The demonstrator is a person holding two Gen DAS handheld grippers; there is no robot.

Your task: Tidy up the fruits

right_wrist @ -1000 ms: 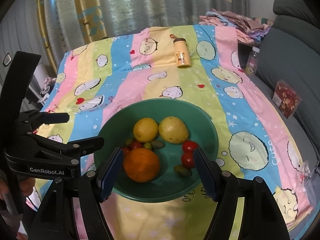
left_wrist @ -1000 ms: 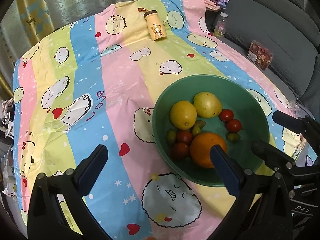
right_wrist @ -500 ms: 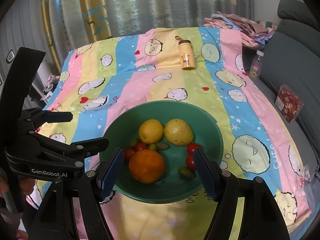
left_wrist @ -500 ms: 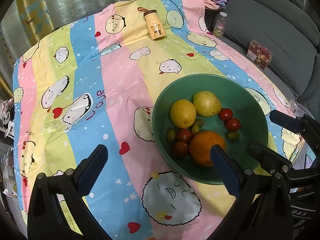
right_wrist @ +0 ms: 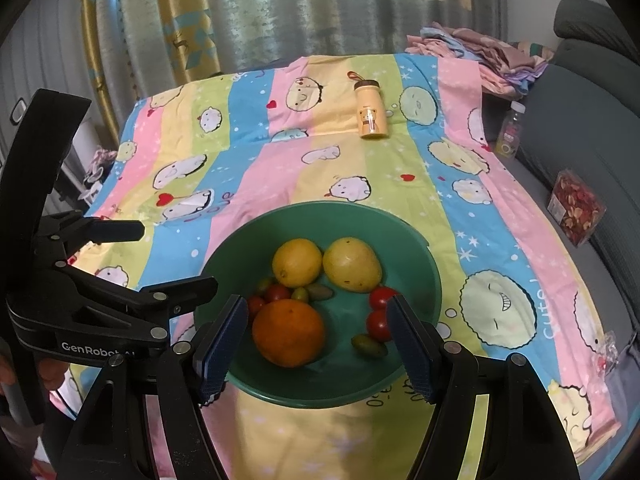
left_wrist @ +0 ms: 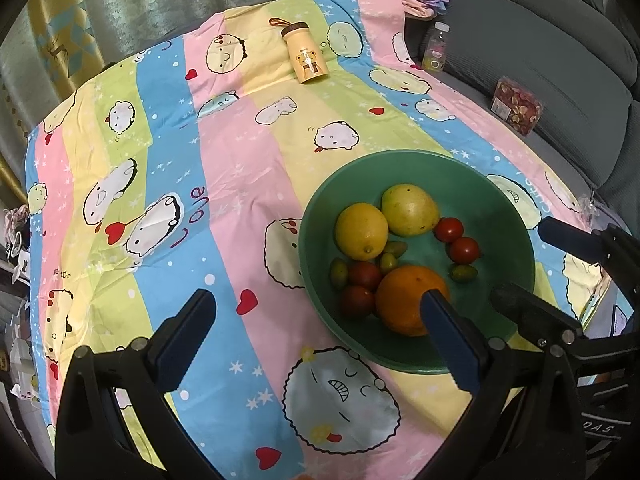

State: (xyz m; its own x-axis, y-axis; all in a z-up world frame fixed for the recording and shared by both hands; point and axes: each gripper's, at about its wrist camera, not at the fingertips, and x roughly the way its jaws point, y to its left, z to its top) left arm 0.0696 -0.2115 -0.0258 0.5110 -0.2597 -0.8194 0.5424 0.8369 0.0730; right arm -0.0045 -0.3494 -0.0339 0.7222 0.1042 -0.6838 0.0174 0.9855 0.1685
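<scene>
Presently noted: green bowl near front edge of counter, on striped cartoon cloth. Held inside it: orange nearest front, lemon and yellow-green fruit behind, touching; red tomatoes and small green fruits scattered between. Left gripper hovering over front edge, jaws wide, nothing between. Right gripper over bowl's front rim, jaws apart either side of orange in view, empty. Yellow bear bottle lying toward far edge, well apart from bowl.
</scene>
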